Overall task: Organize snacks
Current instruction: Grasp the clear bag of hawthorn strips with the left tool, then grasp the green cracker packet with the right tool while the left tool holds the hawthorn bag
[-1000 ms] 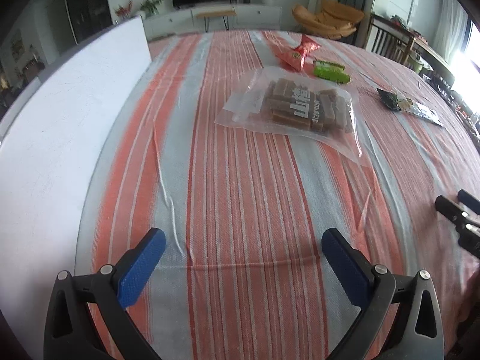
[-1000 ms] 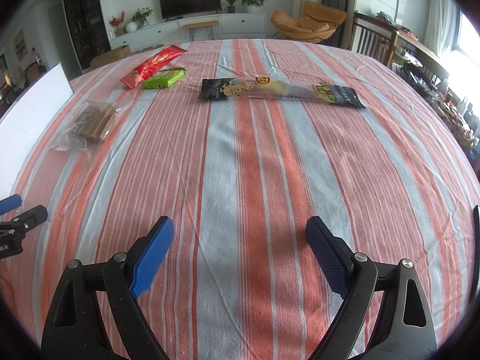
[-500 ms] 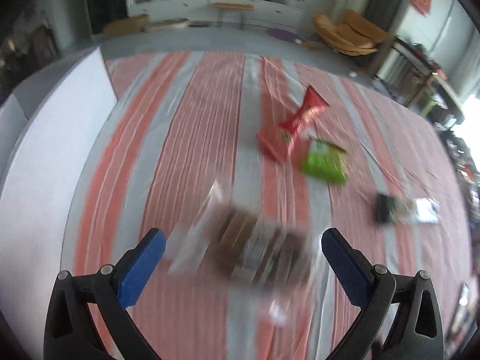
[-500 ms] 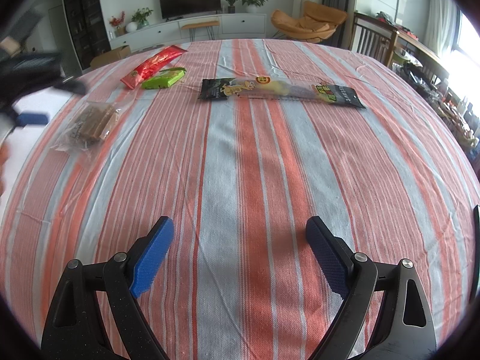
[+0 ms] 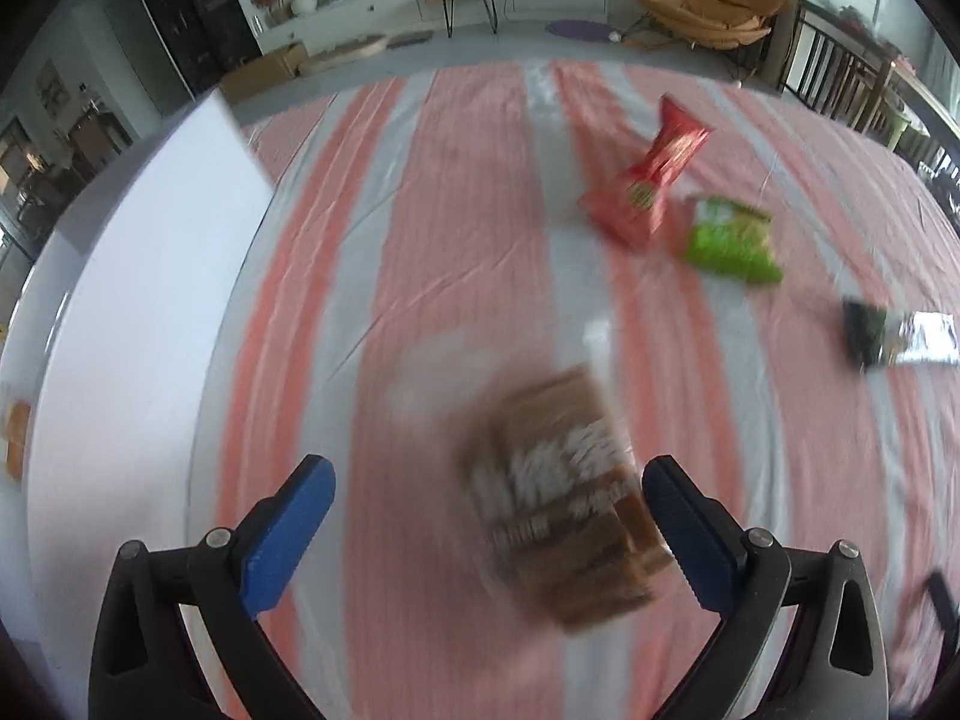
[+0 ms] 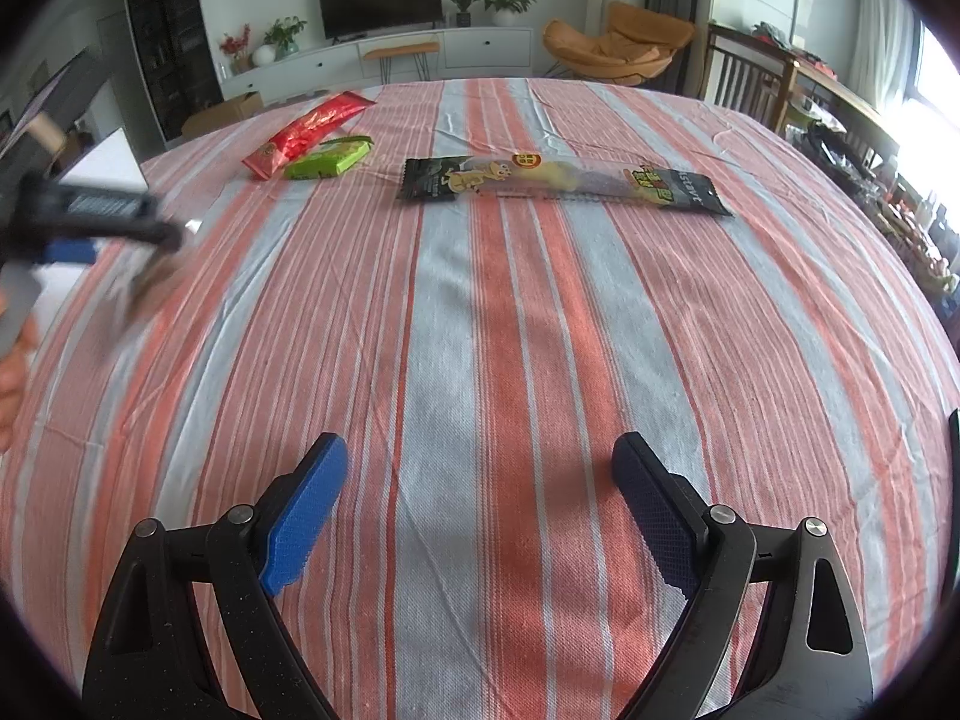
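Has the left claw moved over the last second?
Yes. The left claw has advanced up the striped cloth to straddle the clear bag of brown bars, open.

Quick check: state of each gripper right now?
Left gripper: open, holding nothing, poised over the clear bag of brown snack bars.
Right gripper: open, empty, above the striped tablecloth.

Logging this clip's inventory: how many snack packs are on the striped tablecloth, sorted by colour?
Red pack: 1
Green pack: 1
Clear bag of brown bars: 1
Long black-ended clear pack: 1
Total: 4
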The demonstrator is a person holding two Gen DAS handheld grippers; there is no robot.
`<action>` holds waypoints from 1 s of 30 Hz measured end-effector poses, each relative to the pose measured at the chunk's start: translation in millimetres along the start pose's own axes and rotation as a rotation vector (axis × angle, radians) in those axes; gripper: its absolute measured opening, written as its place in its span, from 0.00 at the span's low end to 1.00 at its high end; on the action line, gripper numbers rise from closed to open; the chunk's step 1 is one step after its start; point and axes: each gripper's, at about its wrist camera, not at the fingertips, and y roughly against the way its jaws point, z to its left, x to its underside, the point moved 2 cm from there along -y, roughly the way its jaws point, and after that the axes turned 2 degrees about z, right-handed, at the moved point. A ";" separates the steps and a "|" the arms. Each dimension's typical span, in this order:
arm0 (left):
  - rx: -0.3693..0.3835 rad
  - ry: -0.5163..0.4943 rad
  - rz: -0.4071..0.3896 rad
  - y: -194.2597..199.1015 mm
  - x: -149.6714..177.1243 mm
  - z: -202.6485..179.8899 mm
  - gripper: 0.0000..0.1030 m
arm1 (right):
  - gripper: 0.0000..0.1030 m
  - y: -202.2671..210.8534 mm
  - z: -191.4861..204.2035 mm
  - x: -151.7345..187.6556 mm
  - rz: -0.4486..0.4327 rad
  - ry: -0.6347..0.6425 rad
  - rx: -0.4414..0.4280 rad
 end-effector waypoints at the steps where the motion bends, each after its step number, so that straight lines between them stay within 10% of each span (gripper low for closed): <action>1: 0.013 0.011 0.010 0.8 4.0 7.6 0.99 | 0.89 0.0 0.0 0.0 0.000 0.000 0.000; 9: 0.115 -0.086 0.114 -21.9 7.4 -12.2 1.00 | 0.89 -0.3 0.0 0.0 0.000 -0.001 -0.001; 17: 0.129 -0.062 -0.106 -16.2 24.5 4.7 1.00 | 0.90 -0.3 0.2 0.0 0.000 0.000 0.000; 30: 0.125 -0.040 -0.185 -14.7 32.9 15.2 1.00 | 0.90 -0.5 0.2 0.1 0.001 0.000 0.000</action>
